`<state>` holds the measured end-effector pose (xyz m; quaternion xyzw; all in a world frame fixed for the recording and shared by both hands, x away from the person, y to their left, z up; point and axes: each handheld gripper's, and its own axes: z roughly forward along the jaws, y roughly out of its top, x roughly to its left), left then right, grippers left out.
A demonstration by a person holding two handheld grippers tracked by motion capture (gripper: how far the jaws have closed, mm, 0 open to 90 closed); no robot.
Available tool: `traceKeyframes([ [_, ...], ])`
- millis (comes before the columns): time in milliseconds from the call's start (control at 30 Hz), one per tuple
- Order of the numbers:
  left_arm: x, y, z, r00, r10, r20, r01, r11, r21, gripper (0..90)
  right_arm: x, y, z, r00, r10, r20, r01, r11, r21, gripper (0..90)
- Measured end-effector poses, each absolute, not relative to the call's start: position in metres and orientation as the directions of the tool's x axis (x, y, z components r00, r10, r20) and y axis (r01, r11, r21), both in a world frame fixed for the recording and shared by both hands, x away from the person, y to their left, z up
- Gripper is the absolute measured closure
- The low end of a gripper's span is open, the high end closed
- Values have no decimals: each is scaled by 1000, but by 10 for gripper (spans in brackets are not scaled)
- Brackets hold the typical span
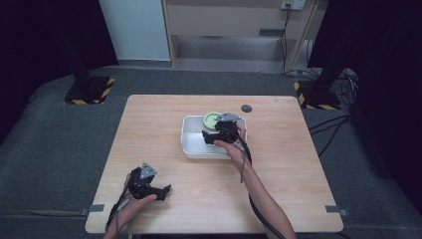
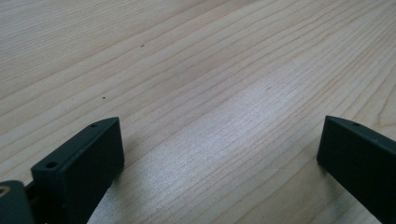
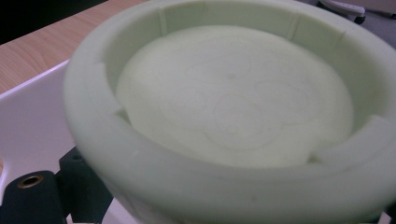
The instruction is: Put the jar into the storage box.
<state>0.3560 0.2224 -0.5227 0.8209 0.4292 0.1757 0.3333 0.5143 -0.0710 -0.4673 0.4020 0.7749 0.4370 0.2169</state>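
A pale green round bowl [image 1: 212,118] sits tilted in the back right corner of a white tray [image 1: 191,149] at the table's middle. My right gripper [image 1: 211,137] reaches into the tray at the bowl. In the right gripper view the bowl [image 3: 233,107] is very close, its recessed ringed face towards the camera, with the tray wall [image 3: 32,116] to its left. My right gripper [image 3: 229,200] has its jaws on either side of the bowl, shut on it. My left gripper [image 1: 164,191] rests near the table's front left. It [image 2: 219,154] is open over bare wood.
A small dark round spot [image 1: 246,108] marks the table behind the tray. Grey tape tabs [image 1: 97,207] sit at the front corners. Two stand bases with yellow-black stripes [image 1: 89,90] flank the table on the floor, with cables [image 1: 338,124] at the right.
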Motion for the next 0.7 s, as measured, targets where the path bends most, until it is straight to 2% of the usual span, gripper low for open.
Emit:
traceKeyframes([
  [433,356,222,-523,568,823,1,589,-407,698,0,511,-74,-472,-595,804,16,409,286,867,109],
  [700,356,222,-523,569,822,2,588,-409,698,0,502,-82,-465,-597,801,43,419,266,868,25],
])
